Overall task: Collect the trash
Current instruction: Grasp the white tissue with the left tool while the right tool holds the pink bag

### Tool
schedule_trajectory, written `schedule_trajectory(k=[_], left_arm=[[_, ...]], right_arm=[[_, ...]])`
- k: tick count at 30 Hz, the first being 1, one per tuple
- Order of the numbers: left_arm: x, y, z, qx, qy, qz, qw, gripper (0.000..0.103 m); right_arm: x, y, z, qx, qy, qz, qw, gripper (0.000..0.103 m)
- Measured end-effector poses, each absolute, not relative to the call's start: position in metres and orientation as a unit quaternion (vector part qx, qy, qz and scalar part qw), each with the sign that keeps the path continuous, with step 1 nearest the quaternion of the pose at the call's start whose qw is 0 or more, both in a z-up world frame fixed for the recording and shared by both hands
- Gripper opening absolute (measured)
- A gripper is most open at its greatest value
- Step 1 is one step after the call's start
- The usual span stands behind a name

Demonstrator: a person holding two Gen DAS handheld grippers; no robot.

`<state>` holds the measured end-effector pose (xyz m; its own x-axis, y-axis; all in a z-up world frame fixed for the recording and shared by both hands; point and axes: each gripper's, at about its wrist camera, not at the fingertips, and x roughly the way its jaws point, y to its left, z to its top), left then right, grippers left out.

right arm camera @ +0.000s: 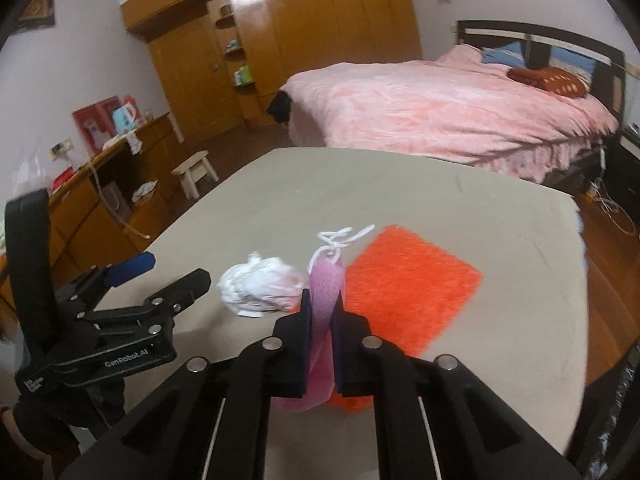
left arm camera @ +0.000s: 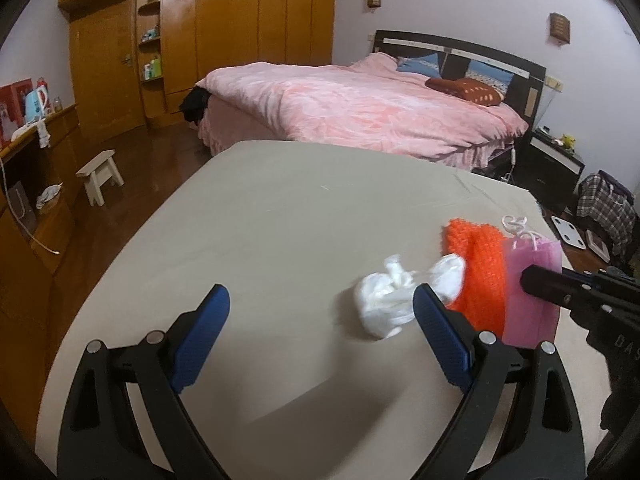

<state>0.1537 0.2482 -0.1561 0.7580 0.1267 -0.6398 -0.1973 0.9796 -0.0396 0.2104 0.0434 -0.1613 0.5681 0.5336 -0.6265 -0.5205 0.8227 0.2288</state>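
A pink mesh pouch [right arm camera: 326, 280] with a white drawstring [right arm camera: 344, 236] stands between the pads of my right gripper [right arm camera: 323, 300], which is shut on it. The pouch overlaps a flat orange cloth [right arm camera: 408, 284] on the beige table [right arm camera: 400, 184]. Just left of it lies a crumpled white paper wad [right arm camera: 260, 284]. In the left wrist view, my left gripper [left arm camera: 320, 300] hangs open over the table, with the white wad [left arm camera: 384, 304] by its right fingertip. The orange cloth [left arm camera: 480, 276], the pink pouch [left arm camera: 532, 312] and the right gripper [left arm camera: 536, 280] are further right.
Beyond the table's far edge stands a bed with a pink cover [left arm camera: 360, 104]. A wooden wardrobe [left arm camera: 240, 20] fills the back wall. On the floor at the left are a small white stool [left arm camera: 100, 174] and a low wooden cabinet [left arm camera: 28, 200]. Clothes [left arm camera: 604, 204] are piled at the right.
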Motion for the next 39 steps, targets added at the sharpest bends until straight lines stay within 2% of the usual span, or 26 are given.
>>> schedule_trajectory(k=[16, 17, 18, 21, 24, 39], left_arm=[[0.206, 0.208, -0.184, -0.055, 0.384, 0.032, 0.921, 0.09], [0.207, 0.208, -0.186, -0.058, 0.387, 0.027, 0.92, 0.085], [0.208, 0.208, -0.187, -0.063, 0.388, 0.019, 0.919, 0.068], [0.209, 0.209, -0.187, -0.075, 0.387, 0.004, 0.919, 0.051], [0.207, 0.207, -0.185, -0.071, 0.379, 0.007, 0.923, 0.043], [0.165, 0.182, -0.128, -0.04, 0.327, 0.027, 0.944, 0.04]], right_arm=[[0.211, 0.029, -0.175, -0.01, 0.366, 0.263, 0.893, 0.009], [0.211, 0.028, -0.175, -0.01, 0.366, 0.262, 0.893, 0.009], [0.21, 0.027, -0.175, -0.009, 0.366, 0.261, 0.893, 0.009], [0.21, 0.023, -0.174, -0.006, 0.366, 0.26, 0.894, 0.009], [0.209, 0.019, -0.172, -0.004, 0.364, 0.258, 0.895, 0.009], [0.19, -0.004, -0.139, 0.007, 0.337, 0.256, 0.906, 0.009]])
